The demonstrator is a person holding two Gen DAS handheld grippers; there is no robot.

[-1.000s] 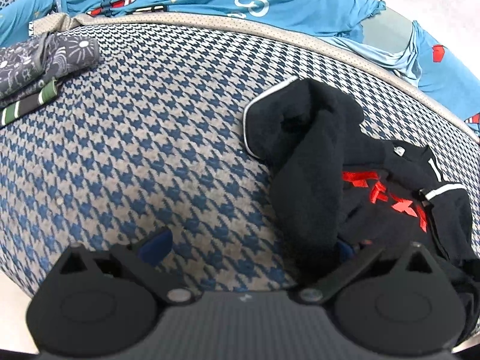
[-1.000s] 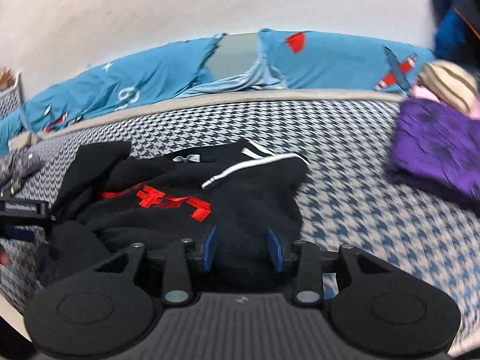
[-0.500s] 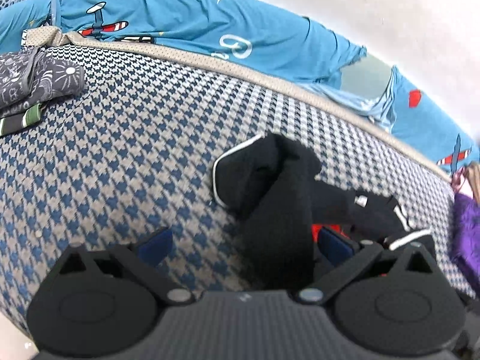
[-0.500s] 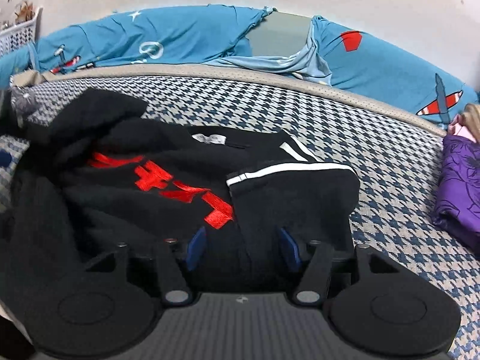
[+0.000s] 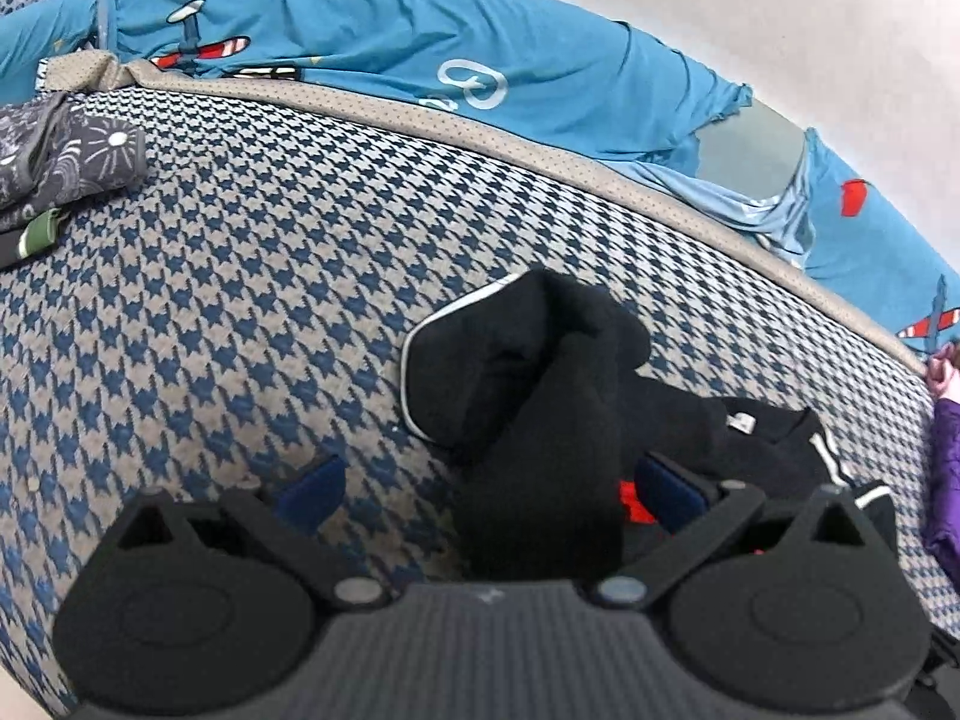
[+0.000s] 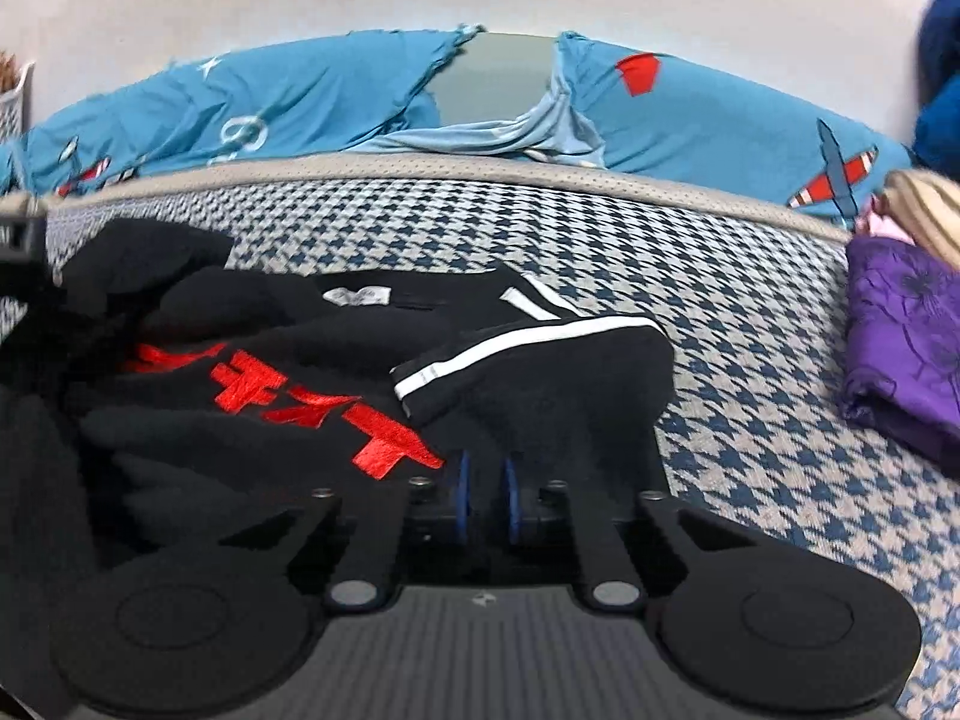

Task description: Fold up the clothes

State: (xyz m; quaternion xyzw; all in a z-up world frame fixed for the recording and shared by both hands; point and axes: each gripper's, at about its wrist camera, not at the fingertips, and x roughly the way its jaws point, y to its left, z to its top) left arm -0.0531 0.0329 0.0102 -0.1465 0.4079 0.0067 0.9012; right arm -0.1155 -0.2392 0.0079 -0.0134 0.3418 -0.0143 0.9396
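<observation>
Lying crumpled on the houndstooth mattress [image 5: 240,276]: black garment [image 6: 300,420] with red lettering and white stripes. Right gripper [image 6: 485,501] nearly closed, jaws just brought together, blue pads pinching the garment's near edge. Left gripper [image 5: 489,483] spread wide, one raised black fold standing between the blue pads, neither pad seen pressing on it. Folded grey patterned clothes [image 5: 66,162] at far left; purple fabric [image 6: 906,324] at right, apart from the garment.

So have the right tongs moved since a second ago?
Yes. The right tongs have come in lower over the black garment, its red lettering looming nearer, and the jaws have just been closing on the black fabric.
</observation>
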